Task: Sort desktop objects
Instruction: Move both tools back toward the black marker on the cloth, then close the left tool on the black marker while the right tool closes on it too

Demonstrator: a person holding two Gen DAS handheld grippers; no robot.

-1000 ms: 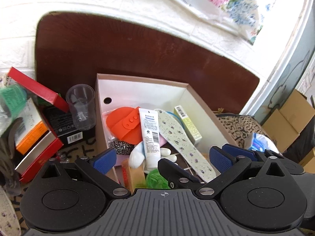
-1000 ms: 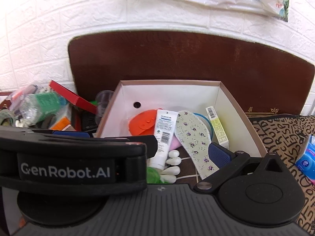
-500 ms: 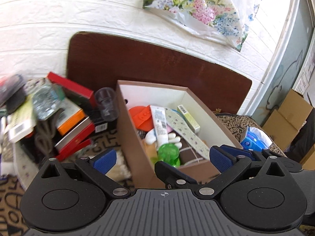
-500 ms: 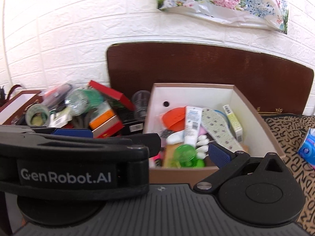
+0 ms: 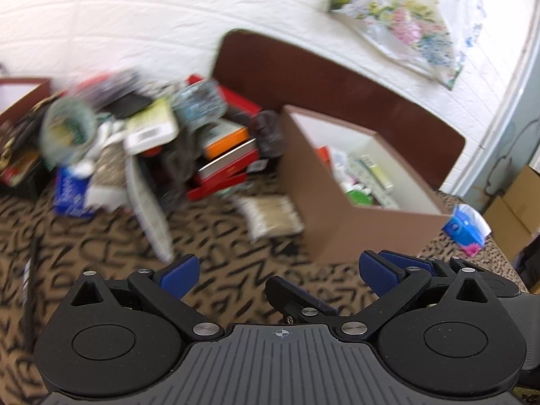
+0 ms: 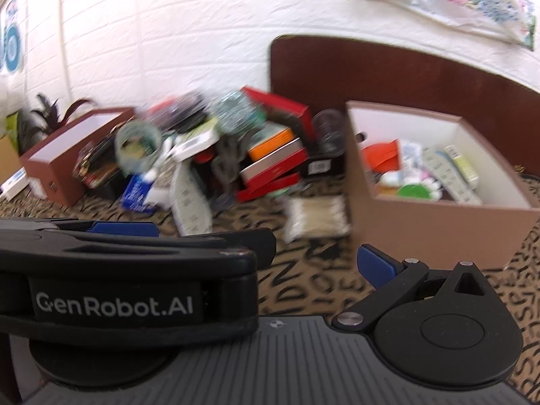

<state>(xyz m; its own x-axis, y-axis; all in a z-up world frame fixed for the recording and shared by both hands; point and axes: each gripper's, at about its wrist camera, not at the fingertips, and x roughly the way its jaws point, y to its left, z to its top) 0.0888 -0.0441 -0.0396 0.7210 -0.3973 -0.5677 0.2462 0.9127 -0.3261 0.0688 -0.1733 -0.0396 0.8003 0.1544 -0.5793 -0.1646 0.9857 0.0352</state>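
Observation:
A brown box (image 5: pixel 341 209) (image 6: pixel 435 226) with white inner walls stands at the right and holds an orange lid (image 6: pixel 381 153), a white tube, an insole and a green cap (image 6: pixel 413 190). Left of it lies a blurred pile with red boxes (image 5: pixel 226 168) (image 6: pixel 270 168), an orange box, a tape roll (image 5: pixel 67 131) (image 6: pixel 136 145), an insole (image 5: pixel 148 209) and a bag of cotton swabs (image 5: pixel 270 216) (image 6: pixel 317 217). My left gripper (image 5: pixel 276 270) is open and empty above the patterned cloth. My right gripper (image 6: pixel 256 246) is open and empty, beside the left gripper, whose body fills the lower left of its view.
A second brown box (image 6: pixel 67 155) stands at far left by a dark plant (image 6: pixel 50 111). A blue tissue pack (image 5: pixel 464 227) lies right of the main box. A brown headboard (image 6: pixel 405 74) and white brick wall are behind. Cardboard cartons (image 5: pixel 516 209) stand at far right.
Both grippers have pulled back from over the box and swung left. The box has shifted right and grown smaller in both views, and the pile now fills the middle. Both views are motion-blurred.

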